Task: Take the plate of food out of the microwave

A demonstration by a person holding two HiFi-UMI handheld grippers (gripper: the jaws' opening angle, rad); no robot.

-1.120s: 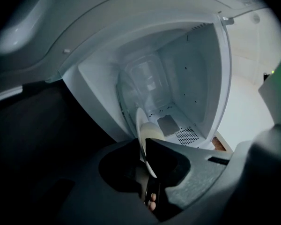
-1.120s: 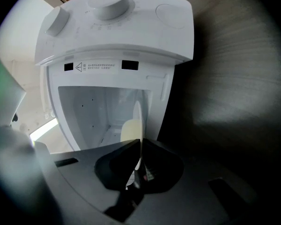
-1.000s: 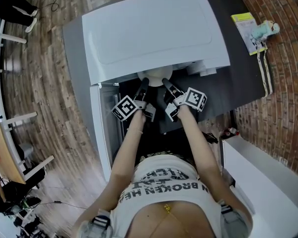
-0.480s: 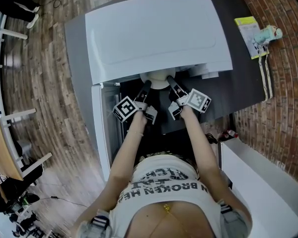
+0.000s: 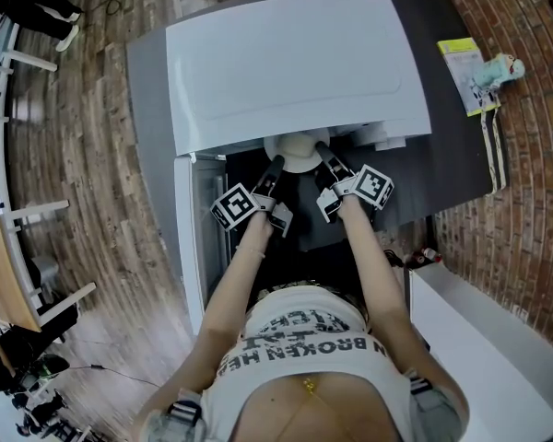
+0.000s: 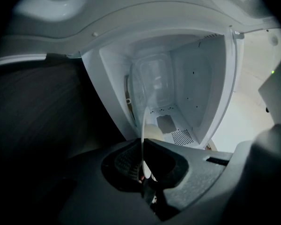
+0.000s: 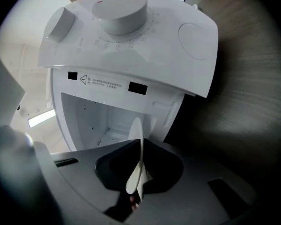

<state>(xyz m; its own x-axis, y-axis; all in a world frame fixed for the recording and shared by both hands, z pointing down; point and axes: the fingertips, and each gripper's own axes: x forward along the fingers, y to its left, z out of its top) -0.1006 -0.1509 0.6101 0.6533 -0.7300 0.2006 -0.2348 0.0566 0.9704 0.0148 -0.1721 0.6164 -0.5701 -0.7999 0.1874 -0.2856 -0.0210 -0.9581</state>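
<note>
In the head view, the person is standing at a white microwave (image 5: 295,53) that is sitting on a dark counter (image 5: 447,159), with its door (image 5: 190,238) hanging open to the left. Both arms are reaching toward the opening. The left gripper (image 5: 276,164) and the right gripper (image 5: 321,151) are meeting a pale plate (image 5: 293,145) at the mouth of the microwave, one on each side of it. The plate is sticking partway out from under the microwave's top edge. A yellow packet (image 5: 453,49) is lying on the far right of the counter.

In the left gripper view, the jaws are pressing together on the plate's rim, which is showing edge-on as a thin white line between them. A pale rounded lump (image 6: 155,131) is sitting on the plate just past the jaws; what it is cannot be made out. Beyond it the white chamber (image 6: 201,78) is standing open.

In the right gripper view, the jaws have just been closing, and they are now clamping the plate's opposite rim, again seen edge-on. Above them a round dial (image 7: 119,6) is showing on the control panel (image 7: 131,46).
</note>
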